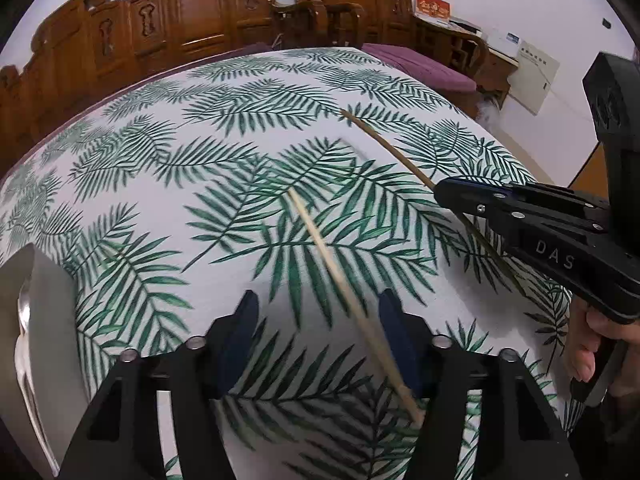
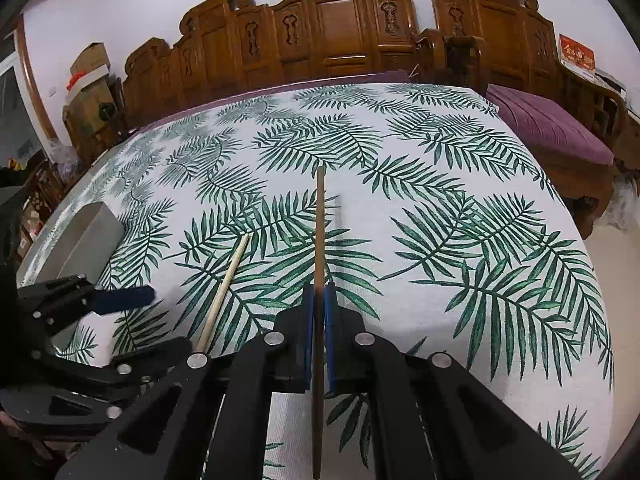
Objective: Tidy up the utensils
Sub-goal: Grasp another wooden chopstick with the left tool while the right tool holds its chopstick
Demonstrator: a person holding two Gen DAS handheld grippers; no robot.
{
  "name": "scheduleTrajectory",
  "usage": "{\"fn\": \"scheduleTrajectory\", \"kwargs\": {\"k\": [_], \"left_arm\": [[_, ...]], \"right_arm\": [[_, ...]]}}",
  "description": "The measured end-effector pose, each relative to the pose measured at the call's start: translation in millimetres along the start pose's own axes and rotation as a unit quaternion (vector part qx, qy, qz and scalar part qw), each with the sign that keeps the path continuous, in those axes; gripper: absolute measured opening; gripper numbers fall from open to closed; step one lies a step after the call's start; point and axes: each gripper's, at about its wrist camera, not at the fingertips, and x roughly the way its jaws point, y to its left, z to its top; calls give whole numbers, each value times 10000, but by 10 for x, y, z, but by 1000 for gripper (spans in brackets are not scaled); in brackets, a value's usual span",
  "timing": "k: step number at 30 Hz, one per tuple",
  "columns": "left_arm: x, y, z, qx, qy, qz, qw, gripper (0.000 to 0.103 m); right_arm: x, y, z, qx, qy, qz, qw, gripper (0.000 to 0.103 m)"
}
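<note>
A pale wooden chopstick lies on the leaf-print tablecloth. My left gripper stands open over it. The stick runs between the blue pads, close to the right finger, and the left pad is well clear of it. My right gripper is shut on a dark brown chopstick. That stick points forward past the jaws, its far end raised off the cloth. Its rear end runs back under the gripper body.
A grey container sits at the table's left edge, with a shiny metal utensil inside. Carved wooden chairs and a purple cushion line the far side. A hand holds the right gripper's handle.
</note>
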Motion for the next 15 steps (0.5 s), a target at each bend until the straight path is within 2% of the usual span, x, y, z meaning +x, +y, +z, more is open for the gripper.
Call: {"fn": "scheduleTrajectory", "kwargs": {"k": [3, 8, 14, 15], "left_arm": [[52, -35, 24, -3, 37, -41, 10000, 43], [133, -75, 30, 15, 125, -1, 9999, 35], [160, -88, -2, 85, 161, 100, 9998, 33], [159, -92, -2, 99, 155, 135, 9997, 29]], "right_arm": [[1, 1, 4, 19, -8, 27, 10000, 6], [2, 25, 5, 7, -4, 49, 10000, 6], [-2, 30, 6, 9, -8, 53, 10000, 6], [-1, 29, 5, 9, -9, 50, 10000, 6]]}}
